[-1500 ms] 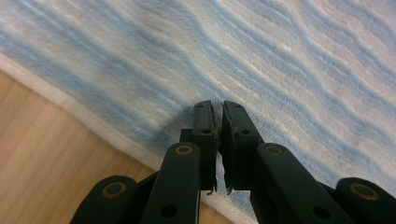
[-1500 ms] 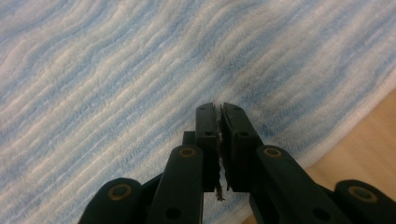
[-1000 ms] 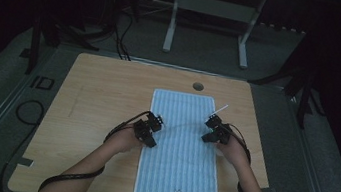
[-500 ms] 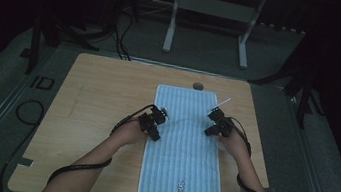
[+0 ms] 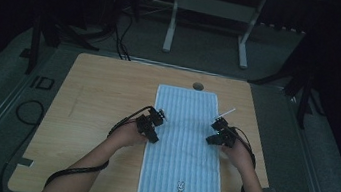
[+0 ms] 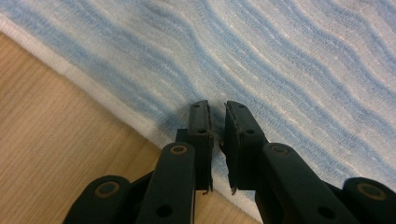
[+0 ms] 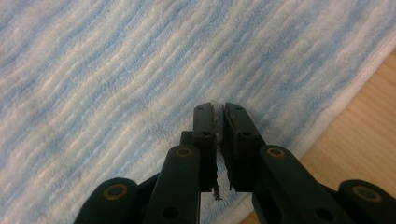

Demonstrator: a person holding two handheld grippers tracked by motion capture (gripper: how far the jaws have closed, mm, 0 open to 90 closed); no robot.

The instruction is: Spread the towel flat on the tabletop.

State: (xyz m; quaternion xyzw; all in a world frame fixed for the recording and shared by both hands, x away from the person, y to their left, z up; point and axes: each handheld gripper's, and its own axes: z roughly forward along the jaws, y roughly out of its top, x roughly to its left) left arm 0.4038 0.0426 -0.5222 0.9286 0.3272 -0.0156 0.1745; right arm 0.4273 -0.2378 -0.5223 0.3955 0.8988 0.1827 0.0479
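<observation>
I see the towel (image 5: 183,153) flat along the tabletop's (image 5: 95,115) right-centre, reaching its near edge — left gripper (image 5: 150,123) over the towel's left edge, right gripper (image 5: 220,132) over its right edge, both with jaws nearly closed, nothing held between them.

Support: wooden table (image 5: 95,115), pale grain, rounded corners, set on a grey floor (image 5: 330,164)
Fitting: round dark hole (image 5: 198,86) in the tabletop near the far edge, just beyond the cloth
Lying on it: blue-and-white striped towel (image 5: 185,128), spread flat, long side running from the far edge toward the near edge, right of centre
Towel edge: white hem (image 6: 88,84) resting on bare wood, seen in both gripper views
Towel marking: small rabbit motif (image 5: 179,188) and label at the near end
Bare wood: broad area left of towel, narrow strip right
</observation>
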